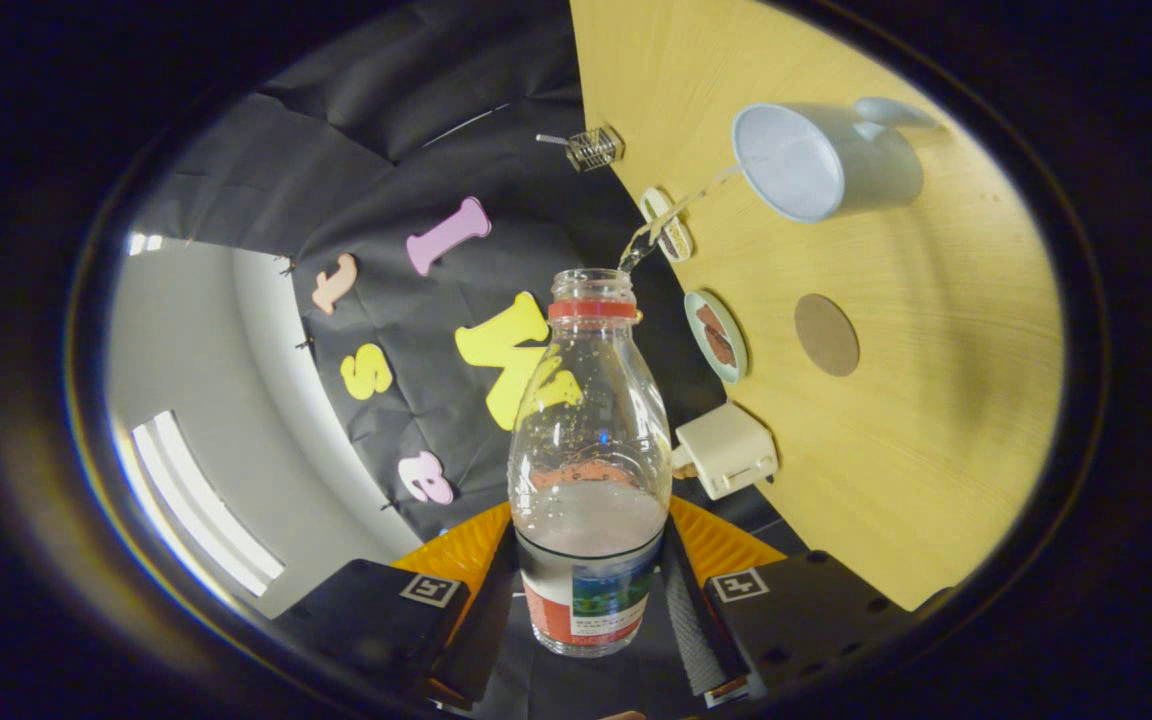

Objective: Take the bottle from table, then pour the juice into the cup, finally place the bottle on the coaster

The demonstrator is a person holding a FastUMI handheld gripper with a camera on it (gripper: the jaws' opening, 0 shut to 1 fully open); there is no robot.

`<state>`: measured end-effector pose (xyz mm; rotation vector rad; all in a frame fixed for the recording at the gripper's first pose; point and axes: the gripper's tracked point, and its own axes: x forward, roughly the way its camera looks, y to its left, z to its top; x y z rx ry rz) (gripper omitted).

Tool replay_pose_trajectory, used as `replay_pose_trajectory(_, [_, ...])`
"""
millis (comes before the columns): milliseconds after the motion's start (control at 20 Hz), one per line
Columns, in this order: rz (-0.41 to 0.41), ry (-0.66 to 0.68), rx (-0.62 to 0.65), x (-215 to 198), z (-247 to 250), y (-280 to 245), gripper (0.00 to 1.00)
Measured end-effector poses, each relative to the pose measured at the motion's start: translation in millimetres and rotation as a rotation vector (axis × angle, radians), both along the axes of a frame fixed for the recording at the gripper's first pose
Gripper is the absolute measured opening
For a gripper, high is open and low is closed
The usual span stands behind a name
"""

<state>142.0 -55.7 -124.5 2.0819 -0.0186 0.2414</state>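
The view is rolled on its side, so the table [936, 420] stands up like a wall to the right of the bottle.

Leftmost, a pale wall with a bright light strip [206, 520], then creased black cloth.

Next, the gripper [588, 600] is clamped on the bottle [591, 440], one finger pressing each side of its labelled lower body. The bottle is clear, smooth plastic, rounded at the shoulder, narrowing to an uncapped neck with a red ring. Droplets cling inside the upper part; a cloudy, pale liquid sits low, near the label.

From the bottle's mouth a thin clear stream [671, 220] arcs toward the cup [816, 160] on the table beyond the fingers. The cup is a smooth, pale blue mug with a handle, its open mouth facing the bottle.

Along the table's near edge, between bottle and cup, sit a small wire basket [593, 148], two small round dishes [716, 335] holding something brown, and a white boxy block [726, 450] just beside the bottle.

Further right, the table is light, grained wood. A flat, round brown coaster [826, 335] lies on it, below the cup, bare and apart from the dishes.
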Motion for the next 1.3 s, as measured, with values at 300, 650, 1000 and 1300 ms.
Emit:
replay_pose_trajectory(300, [0.017, -0.002, 0.02, -5.5, 4.6, -0.1, 0.76])
replay_pose_trajectory(650, [0.024, -0.007, 0.052, -8.4, 16.8, -2.3, 0.76])
replay_pose_trajectory(1000, [0.031, -0.015, 0.117, -3.9, 15.9, -8.3, 0.76])
replay_pose_trajectory(1300, [0.019, -0.009, 0.132, -2.5, 14.2, -20.2, 0.76])
